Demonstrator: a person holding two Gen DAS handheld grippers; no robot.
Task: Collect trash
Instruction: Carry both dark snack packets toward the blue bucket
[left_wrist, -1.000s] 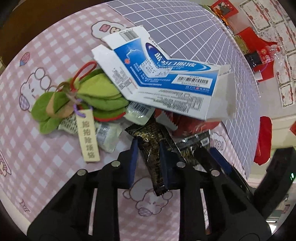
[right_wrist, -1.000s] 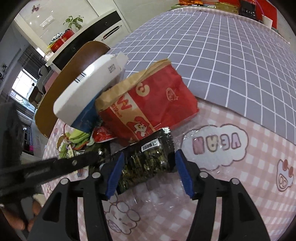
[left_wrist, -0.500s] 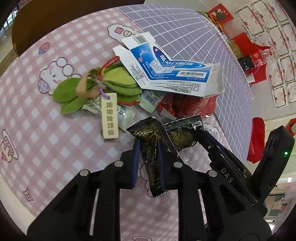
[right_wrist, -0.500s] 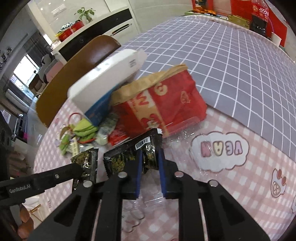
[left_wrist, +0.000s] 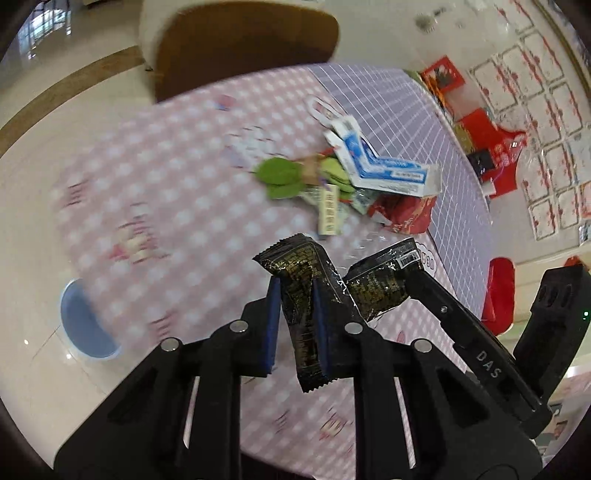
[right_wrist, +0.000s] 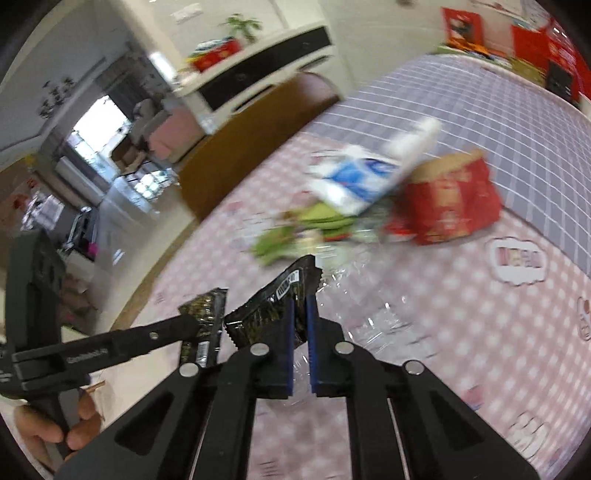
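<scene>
My left gripper (left_wrist: 295, 295) is shut on a black-and-gold snack wrapper (left_wrist: 301, 280), held upright above the pink checked tablecloth (left_wrist: 166, 206). To its right the other gripper holds a second black wrapper (left_wrist: 380, 284). In the right wrist view my right gripper (right_wrist: 301, 314) is shut on that second black wrapper (right_wrist: 280, 302), and the left gripper's wrapper (right_wrist: 205, 325) hangs to the left. The trash pile lies farther back: a blue-and-white box (left_wrist: 388, 170), a green leaf bundle (left_wrist: 284, 177) with a paper tag (left_wrist: 328, 214), and a red paper bag (right_wrist: 450, 203).
A blue round bin (left_wrist: 85, 325) stands on the floor at the left, beyond the table's edge. A brown chair back (left_wrist: 243, 48) rises behind the table. The far half of the table has a grey grid cloth (right_wrist: 498, 110). Crinkled clear film (right_wrist: 369, 295) lies before the right gripper.
Both grippers have lifted up and back from the pile, each carrying its black wrapper. The right jaws, wide a second ago, have shut on theirs. The blue bin has come into view.
</scene>
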